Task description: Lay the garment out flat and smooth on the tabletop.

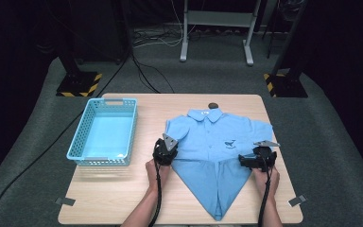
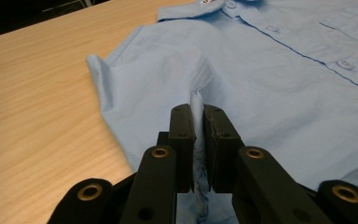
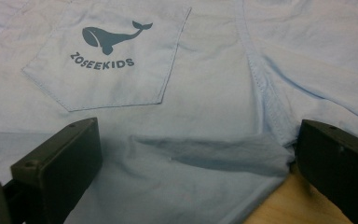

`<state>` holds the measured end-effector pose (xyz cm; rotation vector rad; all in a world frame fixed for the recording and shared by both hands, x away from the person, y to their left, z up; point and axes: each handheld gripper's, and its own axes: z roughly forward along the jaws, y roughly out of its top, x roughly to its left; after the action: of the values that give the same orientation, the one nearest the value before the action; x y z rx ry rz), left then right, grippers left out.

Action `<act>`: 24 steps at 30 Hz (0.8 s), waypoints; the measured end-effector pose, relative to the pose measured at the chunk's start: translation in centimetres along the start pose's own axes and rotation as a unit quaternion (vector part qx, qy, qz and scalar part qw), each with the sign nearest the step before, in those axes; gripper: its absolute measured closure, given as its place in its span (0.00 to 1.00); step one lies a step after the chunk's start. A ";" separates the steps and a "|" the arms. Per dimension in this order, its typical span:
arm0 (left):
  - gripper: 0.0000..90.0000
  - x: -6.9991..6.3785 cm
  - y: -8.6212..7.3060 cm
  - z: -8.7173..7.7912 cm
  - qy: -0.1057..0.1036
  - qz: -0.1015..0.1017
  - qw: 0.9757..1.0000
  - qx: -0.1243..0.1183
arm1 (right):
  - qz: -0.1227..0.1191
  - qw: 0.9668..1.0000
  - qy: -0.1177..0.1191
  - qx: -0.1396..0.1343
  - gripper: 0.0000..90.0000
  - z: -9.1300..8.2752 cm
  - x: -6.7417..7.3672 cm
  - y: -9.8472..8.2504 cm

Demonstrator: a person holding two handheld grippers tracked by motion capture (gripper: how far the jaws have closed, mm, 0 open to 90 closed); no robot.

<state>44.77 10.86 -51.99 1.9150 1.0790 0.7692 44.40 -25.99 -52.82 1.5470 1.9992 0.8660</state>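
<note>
Reading "ZOSEEKIDS" under a whale on the pocket (image 3: 107, 56) in my right gripper view, I see my right gripper (image 3: 196, 163) wide open, straddling the blue shirt's (image 1: 217, 142) folded edge. My left gripper (image 2: 199, 140) pinches a fold at the sleeve seam. From above, the shirt lies on the table (image 1: 123, 198) beside a blue basket (image 1: 105, 132).

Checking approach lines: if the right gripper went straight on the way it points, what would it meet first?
The right gripper, jaws open, would likely first meet the raised fold of the blue shirt between them, then the whale-print pocket beyond; depth is unclear.
</note>
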 end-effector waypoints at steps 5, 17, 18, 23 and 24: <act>0.92 0.4 -0.1 -0.3 0.019 -0.007 1.000 -0.004 | 0.000 1.000 0.000 0.000 0.00 0.0 0.0 0.0; 0.91 2.4 -1.1 -1.4 0.042 -0.030 0.999 -0.011 | 0.000 1.000 0.000 0.000 0.00 0.0 0.0 0.0; 0.91 2.5 -1.1 -1.5 0.043 -0.030 0.999 -0.009 | 0.000 1.000 0.000 0.000 0.00 0.0 0.0 0.0; 0.90 3.1 -1.6 -2.0 0.054 -0.036 0.998 0.000 | 0.000 1.000 0.000 0.000 0.00 0.0 0.0 0.0; 0.90 3.2 -1.6 -2.0 0.057 -0.036 0.998 0.003 | 0.000 1.000 0.000 0.000 0.00 0.0 0.0 0.0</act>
<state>43.96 14.93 -51.97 1.8452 1.2127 0.8437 44.41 -25.99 -52.82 1.5472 1.9990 0.8658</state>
